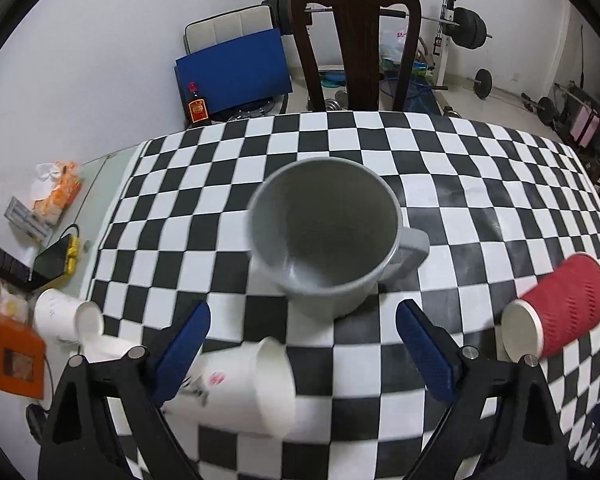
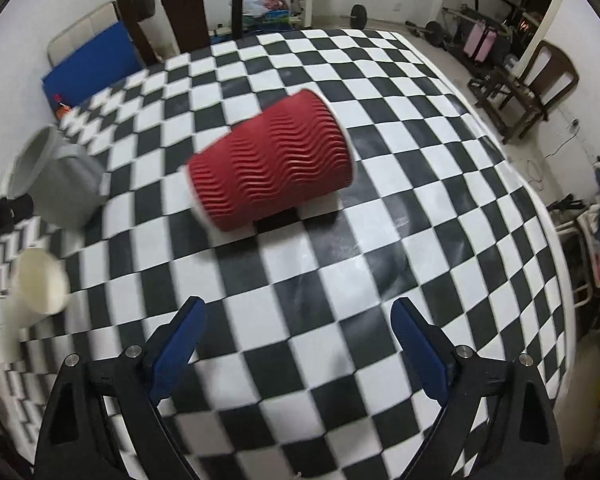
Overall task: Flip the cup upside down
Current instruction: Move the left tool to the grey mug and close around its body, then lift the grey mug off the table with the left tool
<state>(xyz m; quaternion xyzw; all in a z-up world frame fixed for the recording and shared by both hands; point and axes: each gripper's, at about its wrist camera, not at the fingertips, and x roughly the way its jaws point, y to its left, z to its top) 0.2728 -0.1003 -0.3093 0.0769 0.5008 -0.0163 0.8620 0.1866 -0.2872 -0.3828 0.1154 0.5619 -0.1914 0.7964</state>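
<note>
meanwhile both the left gripper (image 1: 303, 322) and right gripper (image 2: 298, 318) are hanging released, the ribbed red paper cup (image 2: 270, 166) lying sideways mid-table on the checkered tablecloth (image 2: 380, 260), away from edges.

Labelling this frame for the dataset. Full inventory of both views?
mug: 1, grey, upright, table centre
ribbed cup: 1, red, on its side, right of mug
paper cups: 2, white, on their sides, near left table edge
tablecloth: 1, black-white checked
chair: 1, dark wood, behind table
bottle: 1, red label, far left corner
left gripper: open, blue pads, facing mug
right gripper: open, facing red cup
</note>
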